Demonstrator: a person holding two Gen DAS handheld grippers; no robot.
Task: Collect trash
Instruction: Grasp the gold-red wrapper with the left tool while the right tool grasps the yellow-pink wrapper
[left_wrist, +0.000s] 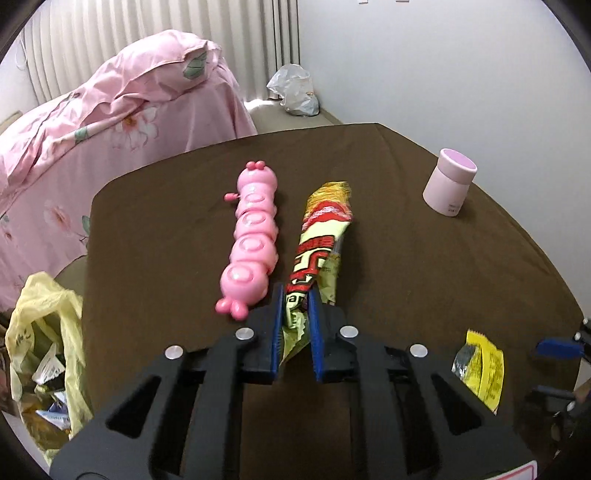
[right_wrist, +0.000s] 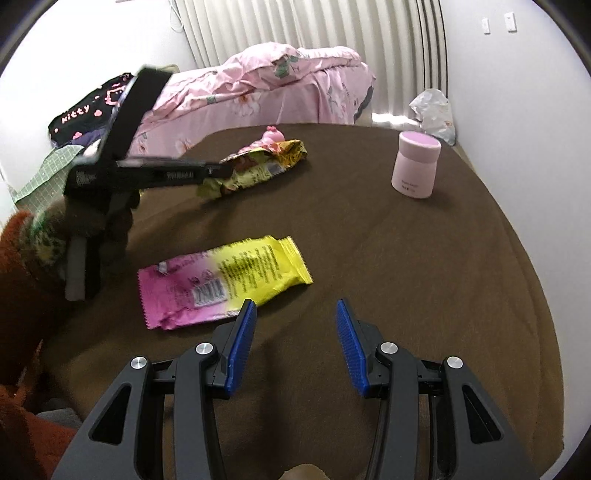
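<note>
My left gripper is shut on the near end of a long yellow and red snack wrapper, which lies along the brown table. The same wrapper shows in the right wrist view, pinched by the left gripper. My right gripper is open and empty just above the table. A flat pink and yellow wrapper lies just left of its fingers; it also shows at the right edge of the left wrist view.
A pink caterpillar toy lies beside the held wrapper. A pink jar stands at the far right. A yellow plastic bag with trash hangs left of the table. A pink quilt is behind.
</note>
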